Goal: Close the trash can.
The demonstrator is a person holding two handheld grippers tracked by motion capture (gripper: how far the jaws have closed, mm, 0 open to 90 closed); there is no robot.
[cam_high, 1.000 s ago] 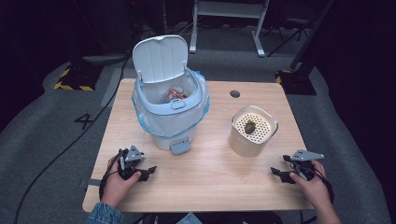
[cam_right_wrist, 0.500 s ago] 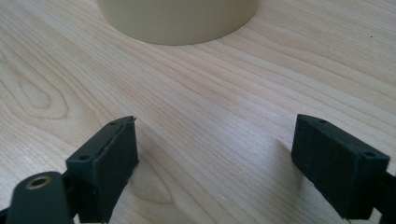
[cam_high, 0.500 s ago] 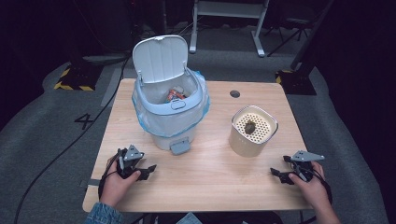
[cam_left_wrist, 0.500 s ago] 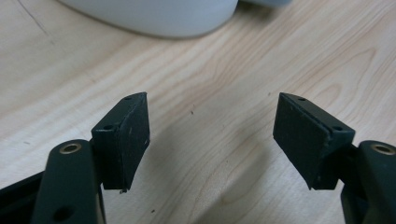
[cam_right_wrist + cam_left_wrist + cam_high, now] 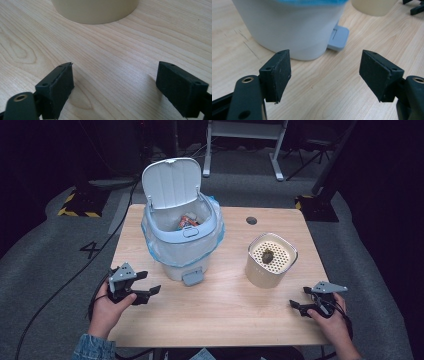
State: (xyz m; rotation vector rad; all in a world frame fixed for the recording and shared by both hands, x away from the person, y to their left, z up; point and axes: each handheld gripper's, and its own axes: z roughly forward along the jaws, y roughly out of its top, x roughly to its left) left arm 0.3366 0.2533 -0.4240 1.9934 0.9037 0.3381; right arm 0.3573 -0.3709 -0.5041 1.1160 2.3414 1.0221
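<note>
Both the left gripper [image 5: 146, 284] and right gripper [image 5: 301, 298] gape empty; ahead of the left, the bin [image 5: 182, 247] could tip if nudged.

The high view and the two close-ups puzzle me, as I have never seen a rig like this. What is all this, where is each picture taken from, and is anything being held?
There is no machine here: a person sits at a wooden table and holds a hand-operated tool in each hand. The high view looks down from above; the left tool is at its left, the right tool at its right. Each close-up comes from a camera riding on one tool, looking along its two black jaws. On the table stand a white pedal bin with its lid up and a blue liner, and a cream canister with a perforated top and a small dark thing on it. Both tools are open and hold nothing.
</note>
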